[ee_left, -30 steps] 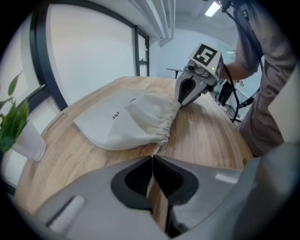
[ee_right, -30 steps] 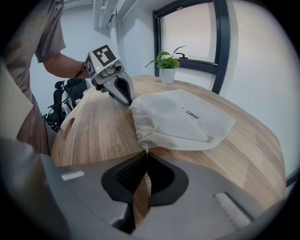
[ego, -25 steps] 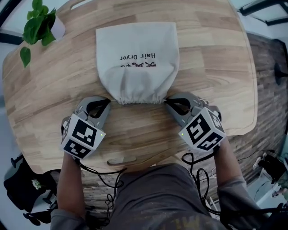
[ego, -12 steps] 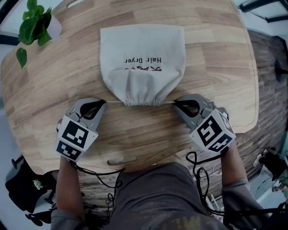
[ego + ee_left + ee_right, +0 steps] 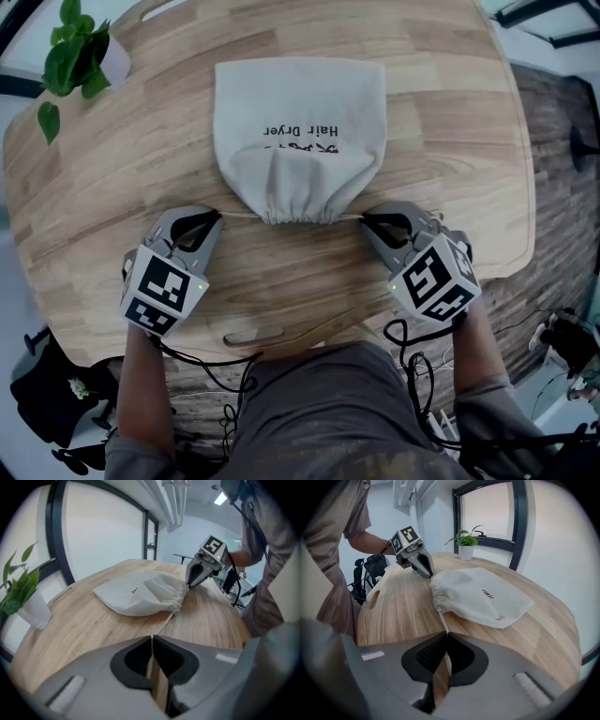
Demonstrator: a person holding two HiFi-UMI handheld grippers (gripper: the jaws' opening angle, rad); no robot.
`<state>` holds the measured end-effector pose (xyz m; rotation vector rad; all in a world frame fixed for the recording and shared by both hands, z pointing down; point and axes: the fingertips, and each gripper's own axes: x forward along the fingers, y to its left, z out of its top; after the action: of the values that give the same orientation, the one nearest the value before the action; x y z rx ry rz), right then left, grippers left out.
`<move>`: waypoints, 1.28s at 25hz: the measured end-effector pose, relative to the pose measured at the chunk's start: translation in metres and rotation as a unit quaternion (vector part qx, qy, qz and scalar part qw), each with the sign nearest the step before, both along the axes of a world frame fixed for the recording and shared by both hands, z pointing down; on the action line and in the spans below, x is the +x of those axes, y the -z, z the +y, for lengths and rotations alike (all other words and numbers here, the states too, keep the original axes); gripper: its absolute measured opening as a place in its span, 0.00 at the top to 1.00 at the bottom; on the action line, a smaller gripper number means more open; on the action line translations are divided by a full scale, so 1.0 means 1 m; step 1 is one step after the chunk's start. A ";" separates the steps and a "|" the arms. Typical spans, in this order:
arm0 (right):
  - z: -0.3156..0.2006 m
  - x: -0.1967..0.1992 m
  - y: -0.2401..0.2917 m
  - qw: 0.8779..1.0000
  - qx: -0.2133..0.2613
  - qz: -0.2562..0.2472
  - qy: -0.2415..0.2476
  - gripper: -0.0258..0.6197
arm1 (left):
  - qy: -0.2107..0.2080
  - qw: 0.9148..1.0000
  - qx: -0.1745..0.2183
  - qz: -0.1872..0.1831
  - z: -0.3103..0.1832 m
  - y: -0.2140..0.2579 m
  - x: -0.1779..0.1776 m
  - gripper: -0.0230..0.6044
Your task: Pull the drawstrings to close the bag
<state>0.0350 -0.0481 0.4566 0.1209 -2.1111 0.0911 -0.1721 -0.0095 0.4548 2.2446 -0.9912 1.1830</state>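
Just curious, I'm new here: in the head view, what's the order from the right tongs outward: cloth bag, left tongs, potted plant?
1. Cloth bag, gathered mouth right beside them.
2. Left tongs, across the bag's mouth.
3. Potted plant, far off, upper left.

The left gripper [image 5: 217, 215] eases out toward 9 o'clock, the right gripper [image 5: 365, 218] toward 3 o'clock; drawstrings [image 5: 242, 215] stretch into sight and the bag [image 5: 300, 122] mouth cinches narrower.

The plant [image 5: 67, 52] is cut off by the head view's top edge. The smaller print on the bag [image 5: 300, 112] cannot be read. The ends of the drawstrings [image 5: 240, 215] are hidden within the left gripper [image 5: 214, 217] and the right gripper [image 5: 366, 220].
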 end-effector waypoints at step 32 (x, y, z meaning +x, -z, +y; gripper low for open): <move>0.004 -0.013 0.002 0.999 -0.028 0.015 0.038 0.75 | -0.113 0.993 -0.028 -0.003 -0.002 0.001 0.050 0.67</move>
<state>0.0224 -0.0441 0.4546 0.0087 -2.0782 0.1021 -0.1226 -0.0117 0.4535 2.3565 -0.7095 1.2948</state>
